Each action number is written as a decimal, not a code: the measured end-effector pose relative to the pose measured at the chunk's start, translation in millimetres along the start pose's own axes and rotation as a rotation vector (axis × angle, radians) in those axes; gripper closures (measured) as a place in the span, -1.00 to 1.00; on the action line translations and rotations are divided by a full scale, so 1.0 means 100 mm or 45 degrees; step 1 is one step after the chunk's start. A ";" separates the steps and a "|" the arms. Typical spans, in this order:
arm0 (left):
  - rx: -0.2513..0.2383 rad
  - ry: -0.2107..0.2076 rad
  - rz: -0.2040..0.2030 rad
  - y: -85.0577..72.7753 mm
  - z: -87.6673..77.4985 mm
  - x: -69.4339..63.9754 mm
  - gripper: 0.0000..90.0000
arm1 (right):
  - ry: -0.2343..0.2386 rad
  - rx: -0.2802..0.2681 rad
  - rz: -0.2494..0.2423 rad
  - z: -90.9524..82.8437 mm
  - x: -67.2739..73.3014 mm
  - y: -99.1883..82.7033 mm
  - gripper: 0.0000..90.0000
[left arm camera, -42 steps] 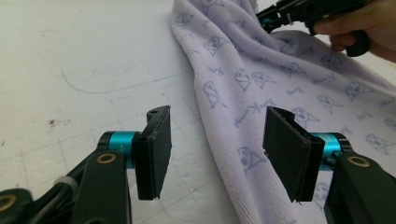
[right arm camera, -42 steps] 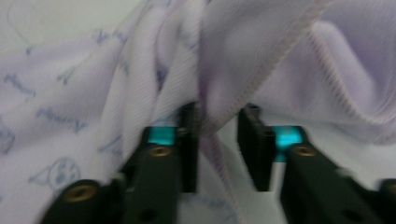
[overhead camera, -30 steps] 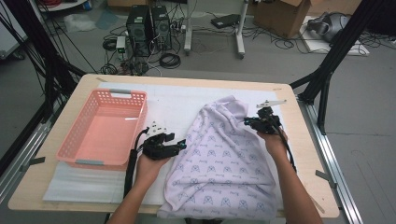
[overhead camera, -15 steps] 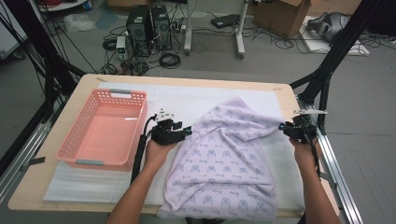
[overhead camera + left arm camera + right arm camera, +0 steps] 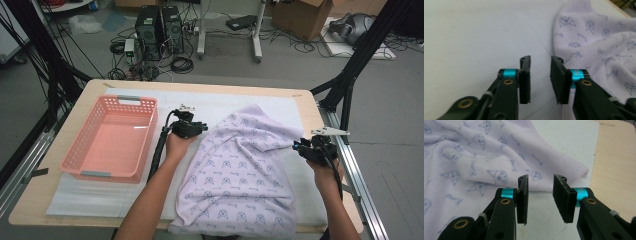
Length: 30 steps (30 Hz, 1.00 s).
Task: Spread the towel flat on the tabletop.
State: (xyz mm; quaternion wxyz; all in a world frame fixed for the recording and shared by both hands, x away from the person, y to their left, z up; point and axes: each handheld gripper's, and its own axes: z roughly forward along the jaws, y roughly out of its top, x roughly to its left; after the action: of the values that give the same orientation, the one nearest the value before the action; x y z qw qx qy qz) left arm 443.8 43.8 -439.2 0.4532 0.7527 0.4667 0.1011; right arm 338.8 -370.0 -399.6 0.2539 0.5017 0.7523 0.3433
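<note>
High view: both grippers (image 5: 197, 128) (image 5: 300, 148) off cloth (image 5: 240, 175) (jaws empty).

My left gripper (image 5: 190, 126) sits just left of frame centre, forearm rising from the bottom edge, jaws parted after closing in. My right gripper (image 5: 314, 148) sits at mid-right, jaws parted after widening, nothing between.

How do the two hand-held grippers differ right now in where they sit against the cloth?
The left hand-held gripper sits at the cloth's left edge over the white mat, beside the pink basket. The right hand-held gripper sits at the cloth's right corner, near the table edge. Both have open, empty jaws.
</note>
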 end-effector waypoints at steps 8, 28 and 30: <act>0.091 -0.086 0.119 -0.02 0.28 -0.35 0.24 | 0.044 -0.016 -0.015 -0.02 0.08 -0.09 0.45; 0.097 -0.073 0.295 -0.03 0.38 -0.78 0.59 | 0.097 -0.025 -0.006 0.03 0.11 -0.13 0.45; 0.047 -0.043 0.249 0.00 0.32 -0.73 0.64 | 0.098 -0.032 0.004 0.02 0.09 -0.13 0.45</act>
State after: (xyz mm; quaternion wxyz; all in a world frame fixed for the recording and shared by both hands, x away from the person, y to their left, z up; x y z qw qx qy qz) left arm 422.7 -32.8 -437.3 0.4350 0.8046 0.3849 0.1235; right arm 329.0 -364.2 -411.2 0.2307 0.4861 0.7564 0.3721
